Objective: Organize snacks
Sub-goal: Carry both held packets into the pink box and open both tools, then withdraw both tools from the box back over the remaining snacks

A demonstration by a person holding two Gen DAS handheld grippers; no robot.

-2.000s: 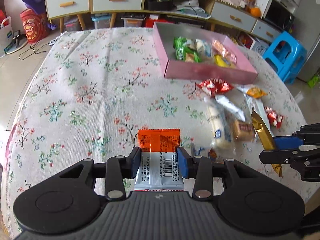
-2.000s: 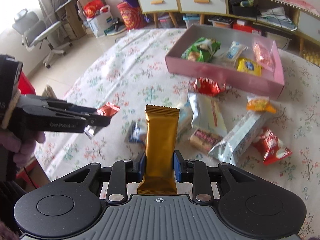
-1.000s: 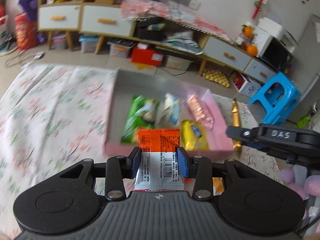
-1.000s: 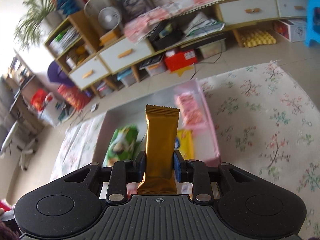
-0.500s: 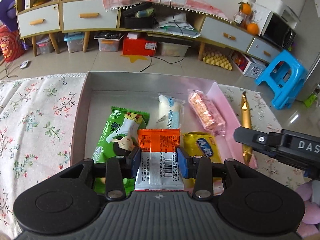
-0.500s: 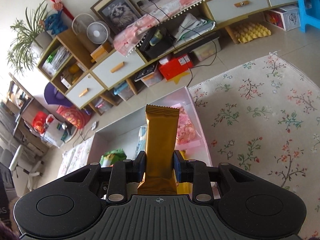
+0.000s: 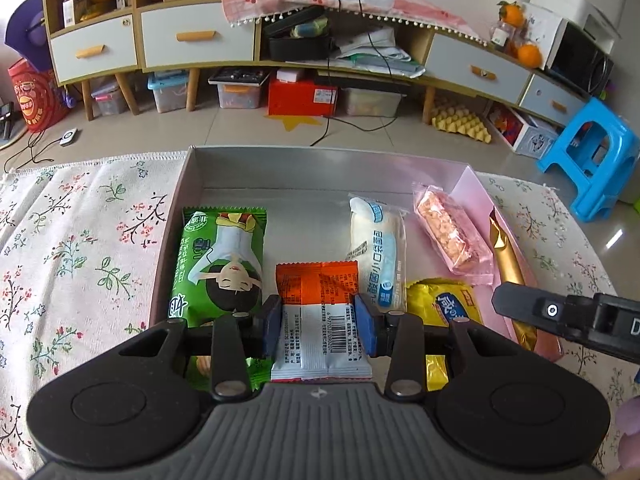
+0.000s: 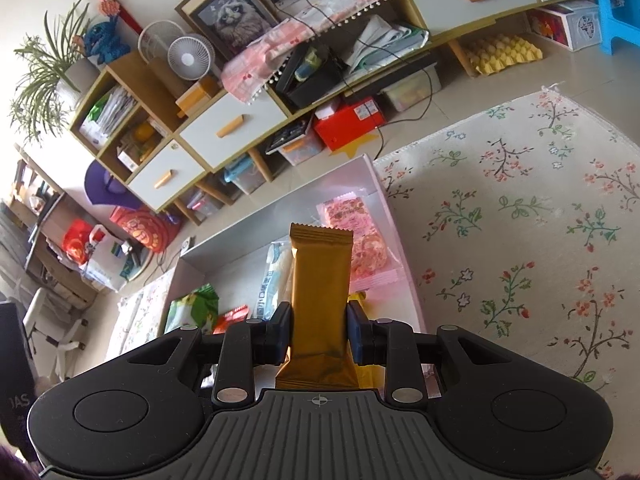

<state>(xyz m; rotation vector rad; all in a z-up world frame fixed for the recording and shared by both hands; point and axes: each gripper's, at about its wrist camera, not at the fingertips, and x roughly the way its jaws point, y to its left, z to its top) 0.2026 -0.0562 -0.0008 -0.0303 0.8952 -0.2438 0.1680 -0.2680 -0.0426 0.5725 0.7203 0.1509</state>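
My left gripper (image 7: 319,326) is shut on an orange and white snack packet (image 7: 319,312) and holds it over the pink box (image 7: 470,184), between a green packet (image 7: 218,264) and a white and blue packet (image 7: 378,252). A pink bar (image 7: 454,240) and a yellow packet (image 7: 444,302) also lie in the box. My right gripper (image 8: 320,334) is shut on a gold bar (image 8: 320,280) and holds it over the box's right wall (image 8: 394,232). The gold bar also shows in the left wrist view (image 7: 510,264).
The box stands at the far edge of a table with a floral cloth (image 7: 80,240). Beyond it are the floor, a low cabinet with drawers (image 7: 192,40) and a blue stool (image 7: 596,156). The cloth stretches right of the box (image 8: 520,220).
Both grippers carried their snacks from the near side of the table to the pink box. In the last half second both came lower and closer over the box.
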